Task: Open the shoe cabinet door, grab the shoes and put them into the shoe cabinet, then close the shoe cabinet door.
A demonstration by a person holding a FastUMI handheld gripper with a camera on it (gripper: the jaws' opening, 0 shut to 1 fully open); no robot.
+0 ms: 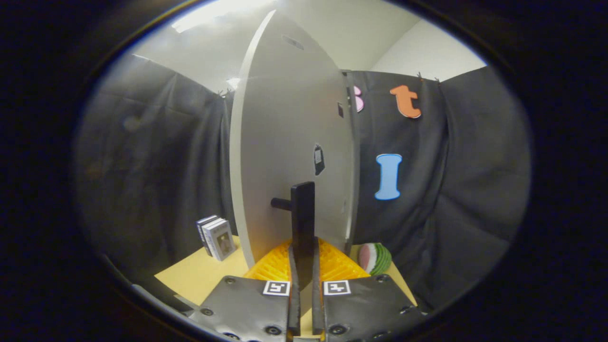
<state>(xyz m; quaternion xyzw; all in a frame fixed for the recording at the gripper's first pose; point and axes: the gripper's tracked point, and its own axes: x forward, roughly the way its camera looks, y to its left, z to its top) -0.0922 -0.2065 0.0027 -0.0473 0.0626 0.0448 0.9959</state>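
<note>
The tongs (304, 280) are seen drawn nearly together, both fingers (293, 285) pressed against the black handle (303, 223) of the shoe cabinet door (289, 142), which is clamped between them. The door is judged to be mid-swing, seen almost edge-on just beyond the fingers. The pull is best guided along the door's arc, so that the handle is not twisted out of the grip. An orange-yellow ribbed thing (332, 266) is seen behind the fingertips on the desk (194, 275). Farther off, a small box (218, 237) and a watermelon-slice toy (375, 258) are seen beside the cabinet.
</note>
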